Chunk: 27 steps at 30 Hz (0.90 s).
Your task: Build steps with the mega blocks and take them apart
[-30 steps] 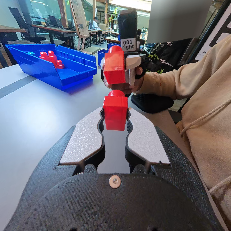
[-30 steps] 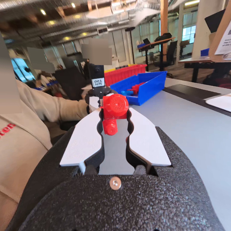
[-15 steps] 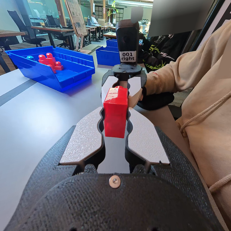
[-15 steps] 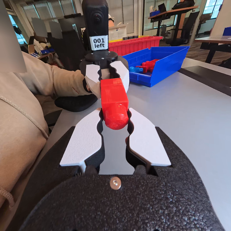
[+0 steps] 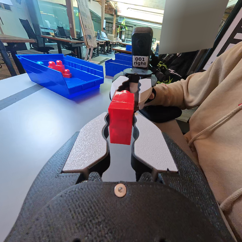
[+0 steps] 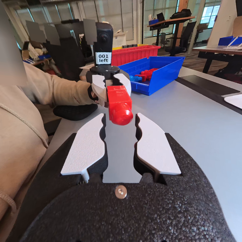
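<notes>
Left tool (image 5: 120,117) grips 2 joined red blocks (image 5: 121,120); right tool (image 6: 119,115) spread

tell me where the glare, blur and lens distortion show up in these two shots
Left wrist view: a soft bright glare patch on the grey table, highlights on top of the red blocks, fisheye bending of the blue bin. Right wrist view: a sheen on the blocks' round stud, a softer background, and the right gripper sharp but stretched wide at the frame's bottom.
</notes>
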### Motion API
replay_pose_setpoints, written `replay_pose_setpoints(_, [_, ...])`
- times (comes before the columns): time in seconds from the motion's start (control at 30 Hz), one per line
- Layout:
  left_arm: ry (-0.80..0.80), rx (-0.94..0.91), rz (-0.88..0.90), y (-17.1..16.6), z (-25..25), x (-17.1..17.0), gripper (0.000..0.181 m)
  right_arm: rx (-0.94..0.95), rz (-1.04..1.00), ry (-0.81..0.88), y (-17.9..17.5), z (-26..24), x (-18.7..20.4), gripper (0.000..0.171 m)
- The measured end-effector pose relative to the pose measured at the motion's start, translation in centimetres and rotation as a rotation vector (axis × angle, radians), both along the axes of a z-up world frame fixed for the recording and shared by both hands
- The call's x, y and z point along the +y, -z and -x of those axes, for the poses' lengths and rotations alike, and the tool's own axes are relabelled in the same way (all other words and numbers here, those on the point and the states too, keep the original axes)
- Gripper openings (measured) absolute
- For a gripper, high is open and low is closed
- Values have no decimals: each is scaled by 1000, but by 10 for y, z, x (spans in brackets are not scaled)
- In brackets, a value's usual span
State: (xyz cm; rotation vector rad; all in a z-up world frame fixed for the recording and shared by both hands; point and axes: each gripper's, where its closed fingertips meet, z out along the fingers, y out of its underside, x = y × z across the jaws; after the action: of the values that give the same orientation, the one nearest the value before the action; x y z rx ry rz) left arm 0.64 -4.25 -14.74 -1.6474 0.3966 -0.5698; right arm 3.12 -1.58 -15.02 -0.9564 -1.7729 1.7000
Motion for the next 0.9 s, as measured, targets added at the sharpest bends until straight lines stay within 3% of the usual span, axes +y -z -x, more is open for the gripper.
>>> replay_pose_setpoints(0.1, [11,20,-10,1,-6,0,34,0,6,1,1,1,-3,34])
replay_pose_setpoints(0.47, [0,123,-63,1,-10,-4,34,-88,-32,-49,6,-2,-7,33])
replay_pose_setpoints(0.57, [-47,90,-80,-7,1,-1,54,-87,-71,-31,-6,-1,7,32])
replay_pose_setpoints(0.67, [-110,60,-75,-11,22,-1,47,-81,-117,223,-46,9,83,32])
replay_pose_setpoints(0.77, [-169,55,-56,-6,40,1,38,-215,-244,621,-72,12,200,32])
replay_pose_setpoints(0.83, [-178,54,-32,1,44,3,37,-400,-332,869,-70,8,279,32])
replay_pose_setpoints(0.9, [-181,68,-9,9,45,5,35,-559,-303,1002,-58,13,337,32])
